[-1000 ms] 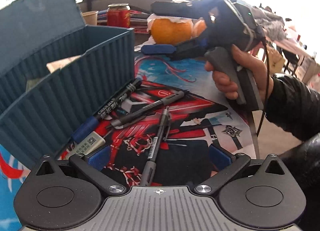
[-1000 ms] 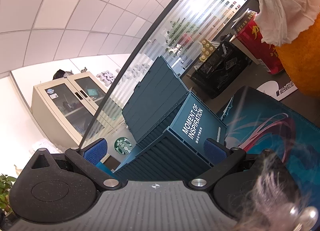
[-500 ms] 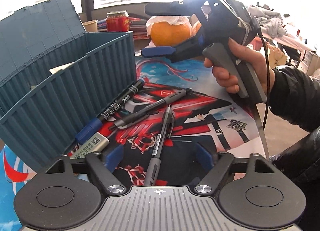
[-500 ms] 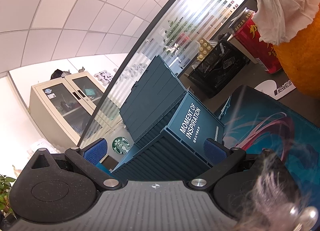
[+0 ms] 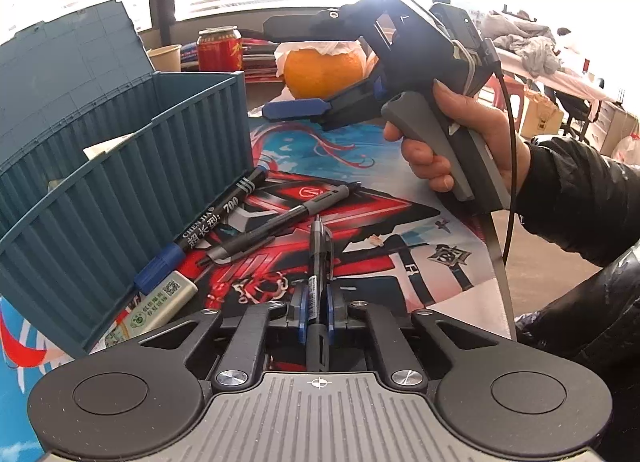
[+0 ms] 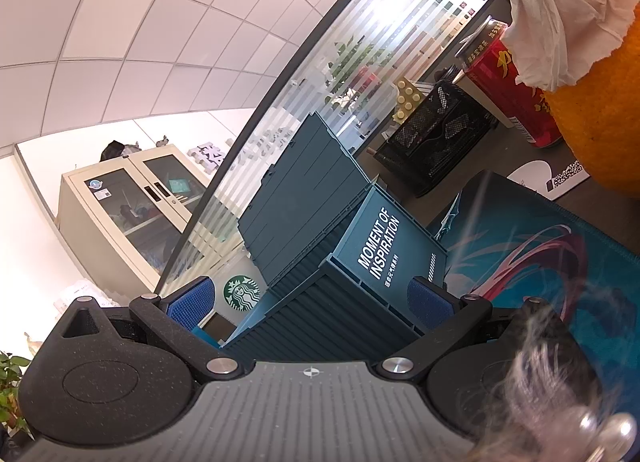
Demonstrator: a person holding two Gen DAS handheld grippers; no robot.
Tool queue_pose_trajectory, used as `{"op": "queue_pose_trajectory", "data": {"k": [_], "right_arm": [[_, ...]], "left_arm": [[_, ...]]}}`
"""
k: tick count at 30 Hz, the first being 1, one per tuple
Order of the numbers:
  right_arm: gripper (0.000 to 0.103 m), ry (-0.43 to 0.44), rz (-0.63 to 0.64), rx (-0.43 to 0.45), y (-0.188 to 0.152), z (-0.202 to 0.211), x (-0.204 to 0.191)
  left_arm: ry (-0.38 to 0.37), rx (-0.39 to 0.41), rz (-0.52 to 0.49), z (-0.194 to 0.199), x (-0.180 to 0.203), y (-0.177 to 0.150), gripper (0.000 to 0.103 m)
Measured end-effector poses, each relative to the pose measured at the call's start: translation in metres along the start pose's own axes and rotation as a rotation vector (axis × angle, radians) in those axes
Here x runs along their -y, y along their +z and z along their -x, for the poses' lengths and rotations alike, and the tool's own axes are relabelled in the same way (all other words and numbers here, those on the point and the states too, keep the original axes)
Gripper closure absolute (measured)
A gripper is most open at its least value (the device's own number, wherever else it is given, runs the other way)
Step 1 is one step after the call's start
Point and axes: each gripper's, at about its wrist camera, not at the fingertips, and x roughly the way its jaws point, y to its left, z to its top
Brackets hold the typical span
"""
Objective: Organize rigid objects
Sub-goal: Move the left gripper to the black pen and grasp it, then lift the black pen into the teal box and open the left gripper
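My left tool (image 5: 316, 312) has just been closing, and its jaws are now shut on the black pen (image 5: 318, 262) — the pads pinch the barrel low, near the grip end, while the rest of the pen points away from me across the printed mat (image 5: 400, 217) on the surface. My right tool (image 5: 296, 107) hangs in the air above the mat, jaws wide apart and nothing between them.

The pen looks light, stiff and smooth, so I judge it will lift easily but could swivel or slip in the pads because I have it near one end, not the middle. A firm pinch should not hurt it.

Just to the left lie a second pen (image 5: 280, 221), a long marker (image 5: 208, 225) and a small eraser (image 5: 160, 304), the marker and eraser close against the wall of the blue box (image 5: 120, 197). That box stands open, its lid tilted back. I'd have to raise the pen above the near wall before swinging left — the long tip could catch that edge. Room to the right is narrowed by my other hand (image 5: 452, 141).
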Motion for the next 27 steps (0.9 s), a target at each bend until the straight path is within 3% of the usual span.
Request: {"op": "queue_pose_trajectory", "data": {"k": [13,27], "right_arm": [[0.0,0.005,-0.008,0.001,0.0,0.0,0.001],[0.0,0.016,-0.02,0.0,-0.003,-0.004,0.001]], "left_arm": [[0.032,0.028,-0.018,0.032,-0.001,0.015,0.096],[0.21,0.079,-0.128,0.08,-0.053,0.075,0.095]]}}
